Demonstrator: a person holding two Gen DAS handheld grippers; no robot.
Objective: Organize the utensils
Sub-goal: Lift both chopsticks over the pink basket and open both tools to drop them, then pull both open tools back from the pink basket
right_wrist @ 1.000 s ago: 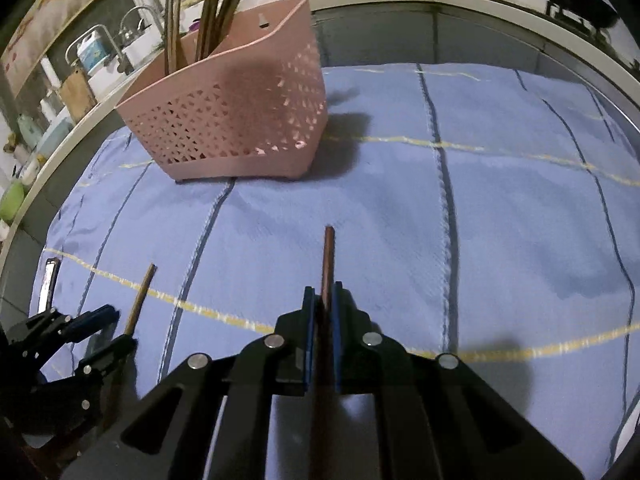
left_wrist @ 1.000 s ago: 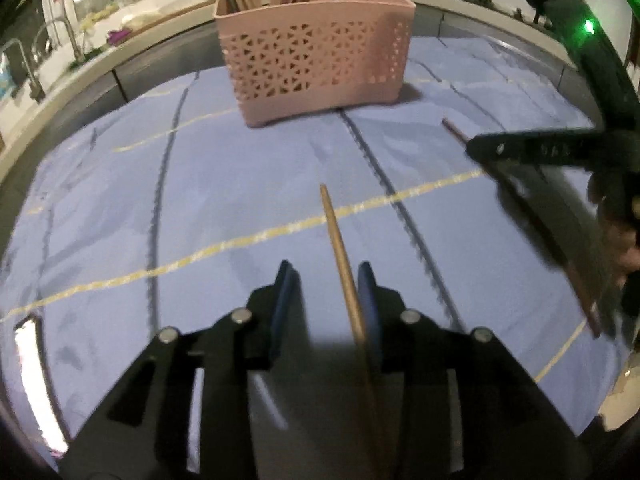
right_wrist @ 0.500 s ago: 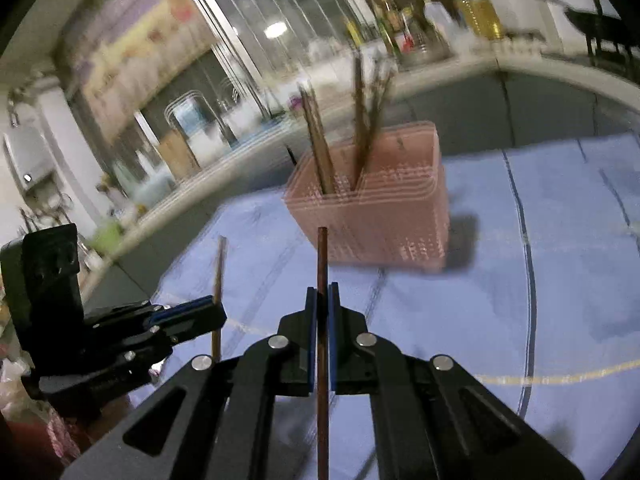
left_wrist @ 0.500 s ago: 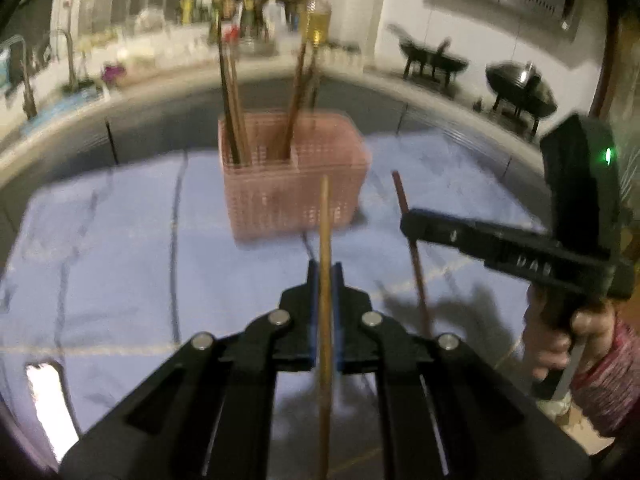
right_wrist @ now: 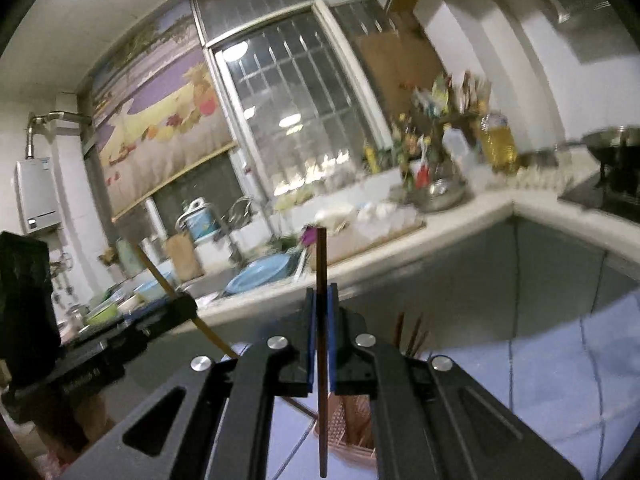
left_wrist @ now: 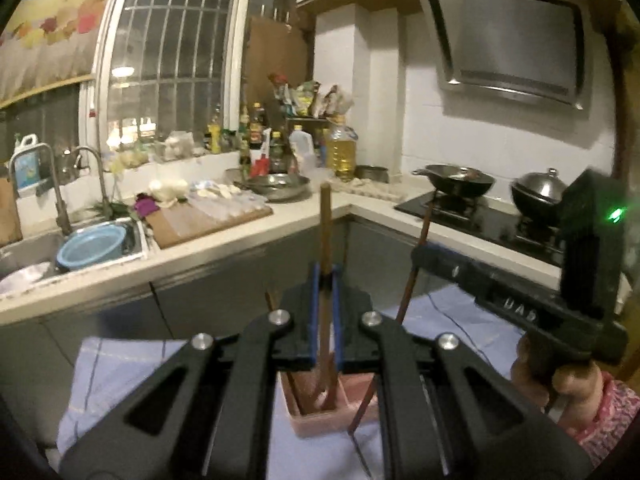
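My left gripper is shut on a light wooden chopstick that stands upright between its blue pads. Below it, half hidden by the gripper's arms, sits the pink basket with several chopsticks in it. In the right wrist view my right gripper is shut on a dark brown chopstick, also upright, above the pink basket. Each gripper shows in the other's view: the right gripper with its dark chopstick, and the left gripper with its light chopstick.
A blue striped cloth covers the table under the basket. Behind it runs an L-shaped counter with a sink holding a blue bowl, a cutting board, bottles and a stove with a wok. A person's hand holds the right gripper.
Both grippers have risen from the cloth and tipped up toward level, carrying their chopsticks. The left jaws closed on the light chopstick. The basket now lies below the grippers.
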